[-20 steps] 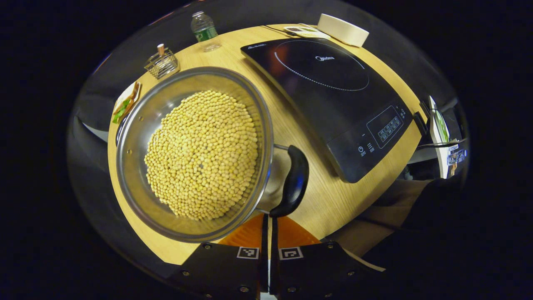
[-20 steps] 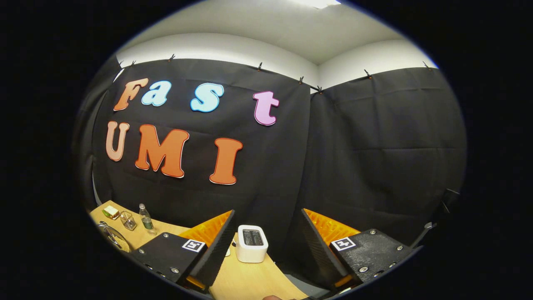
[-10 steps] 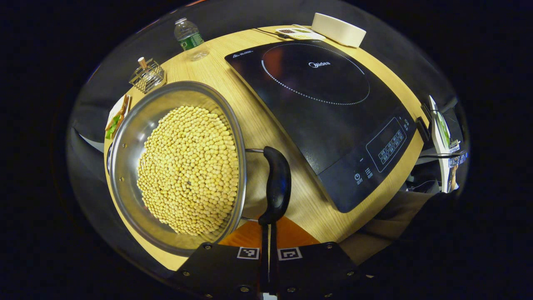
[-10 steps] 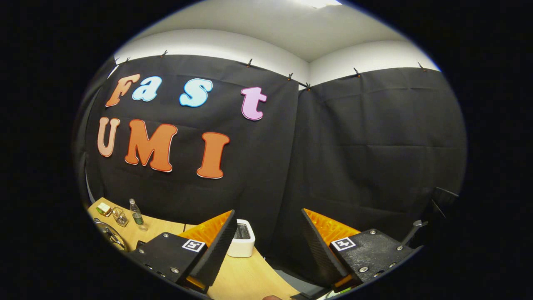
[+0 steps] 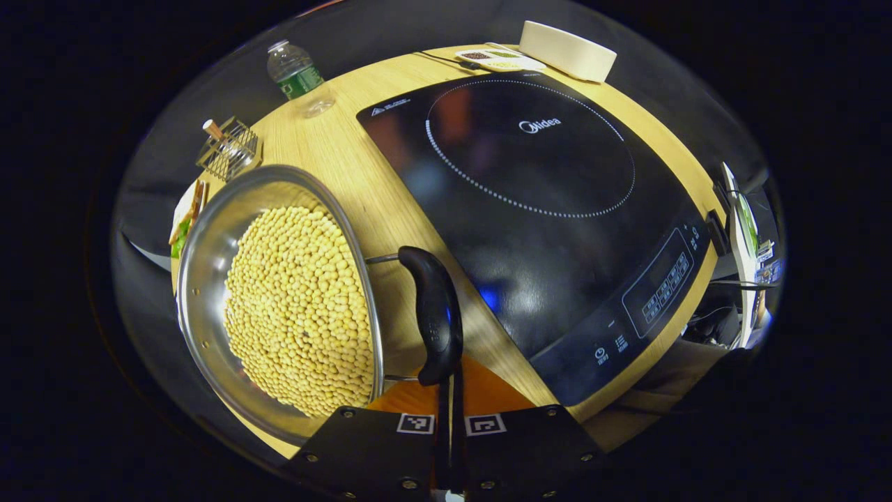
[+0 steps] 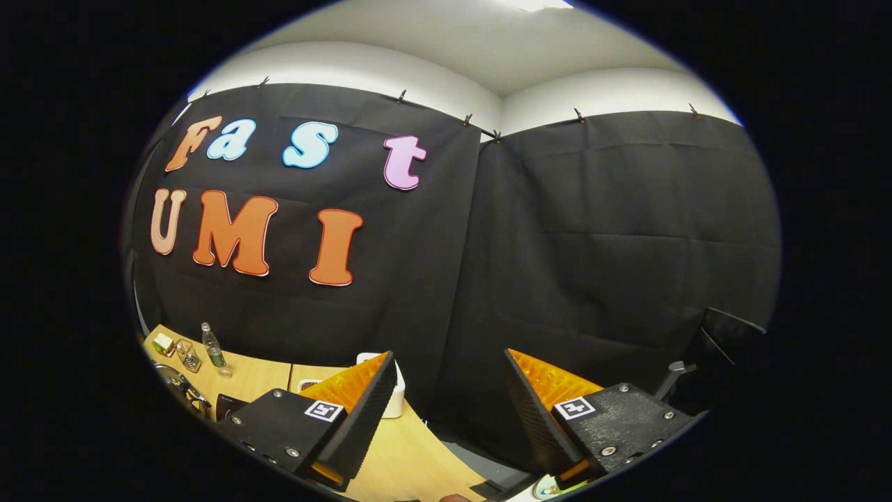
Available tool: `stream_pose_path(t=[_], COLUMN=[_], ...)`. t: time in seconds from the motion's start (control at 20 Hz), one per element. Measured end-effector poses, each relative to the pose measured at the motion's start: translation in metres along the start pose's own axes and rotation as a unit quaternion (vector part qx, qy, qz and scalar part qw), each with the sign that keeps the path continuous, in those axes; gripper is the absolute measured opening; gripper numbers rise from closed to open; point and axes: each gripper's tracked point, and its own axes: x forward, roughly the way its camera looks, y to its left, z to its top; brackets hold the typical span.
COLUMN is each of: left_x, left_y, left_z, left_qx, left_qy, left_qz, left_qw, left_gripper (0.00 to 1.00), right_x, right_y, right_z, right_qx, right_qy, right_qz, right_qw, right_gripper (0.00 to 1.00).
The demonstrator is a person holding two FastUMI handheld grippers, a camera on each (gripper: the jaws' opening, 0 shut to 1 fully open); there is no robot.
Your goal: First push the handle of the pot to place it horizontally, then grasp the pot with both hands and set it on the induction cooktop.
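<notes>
Pot (image 5: pixel 230 279) of yellow beans sits on my wooden tabletop (image 5: pixel 348 160), just left of the induction cooktop (image 5: pixel 529 209). My left tongs (image 5: pixel 449 390) are pressed together, their tips at the near end of its black handle (image 5: pixel 435 317), apparently touching. My right tongs (image 6: pixel 446 404) gape wide toward the booth wall, holding nothing.

Steel pot (image 5: pixel 209 307) full of yellow beans, black handle (image 5: pixel 437 317); black induction cooktop (image 5: pixel 536 209) just beside it.
</notes>
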Motion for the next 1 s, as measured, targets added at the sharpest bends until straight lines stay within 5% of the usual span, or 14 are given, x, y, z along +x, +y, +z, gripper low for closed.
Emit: stream_pose_path(t=[0.3,0.6,1.0], left_x=[0.006,0.006,0.012], left_y=[0.005,0.009,0.019], left_z=[0.019,0.043,0.066], left_qx=[-0.009,-0.077,-0.102], left_qy=[-0.014,-0.036,-0.063], left_qz=[-0.004,-0.03,-0.016], left_qw=[1.0,0.996,0.993], left_gripper=[0.02,0.01,0.01], right_x=[-0.004,-0.008,-0.016], right_y=[0.007,0.027,0.059], right_z=[-0.007,-0.012,-0.025], right_qx=[-0.003,-0.007,-0.009], right_qy=[0.013,0.028,0.041], right_qz=[0.0,0.016,0.049], right_qw=[1.0,0.999,0.998], right_gripper=[0.94,0.94,0.94])
